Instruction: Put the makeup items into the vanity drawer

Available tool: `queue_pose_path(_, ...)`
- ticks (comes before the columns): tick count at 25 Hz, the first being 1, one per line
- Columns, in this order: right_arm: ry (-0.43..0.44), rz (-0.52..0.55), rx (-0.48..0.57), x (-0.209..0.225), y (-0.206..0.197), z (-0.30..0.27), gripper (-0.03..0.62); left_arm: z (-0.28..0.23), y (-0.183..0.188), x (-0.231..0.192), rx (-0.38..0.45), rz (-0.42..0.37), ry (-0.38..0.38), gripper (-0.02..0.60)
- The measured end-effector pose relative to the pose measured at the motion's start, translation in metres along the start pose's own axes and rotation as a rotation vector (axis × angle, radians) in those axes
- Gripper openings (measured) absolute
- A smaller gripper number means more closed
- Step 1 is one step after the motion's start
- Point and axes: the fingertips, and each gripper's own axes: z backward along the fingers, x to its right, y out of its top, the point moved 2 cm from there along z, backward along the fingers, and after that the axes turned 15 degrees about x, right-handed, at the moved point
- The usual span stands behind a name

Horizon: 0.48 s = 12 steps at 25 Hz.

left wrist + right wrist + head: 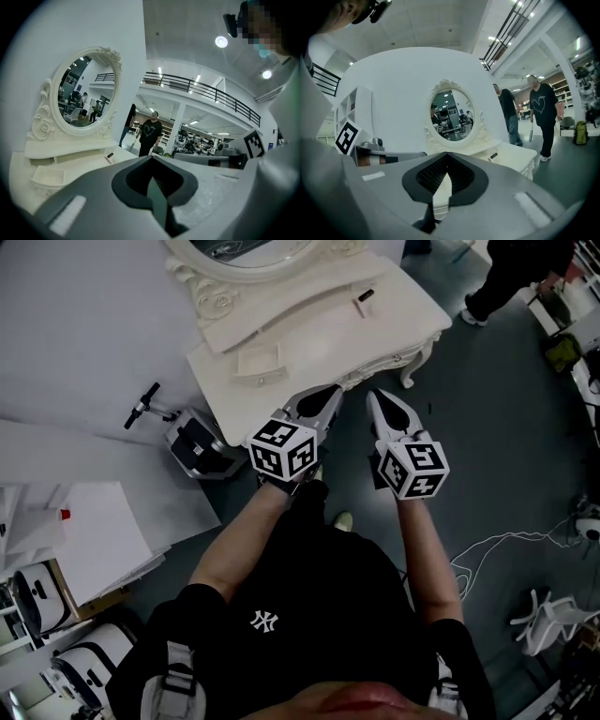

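Note:
A white vanity (309, 343) with an oval mirror (246, 254) stands ahead of me. A small dark makeup tube (364, 298) lies on its top near the right end, with a pale stick beside it; it also shows as the tube (110, 155) and the tube (493, 155). A small drawer (258, 360) on the top looks pulled out. My left gripper (330, 392) and right gripper (377, 397) hover side by side just short of the vanity's front edge. Both are shut and hold nothing. The left gripper (151, 159) and right gripper (447, 154) have their tips together.
A person in black (541, 112) stands on the floor beyond the vanity's right end. A black case (197, 446) sits on the floor left of the vanity, against a white panel wall. Cables (497, 545) trail over the floor at right.

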Motion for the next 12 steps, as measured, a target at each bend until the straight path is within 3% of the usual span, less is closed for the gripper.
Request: queue_pose_path(12, -0.104, 0.006, -0.084, 0.052, -0.034, -0.131, 0.028, -0.090, -0.005, -0.117, -0.061, 0.019, -0.047, 0.000)
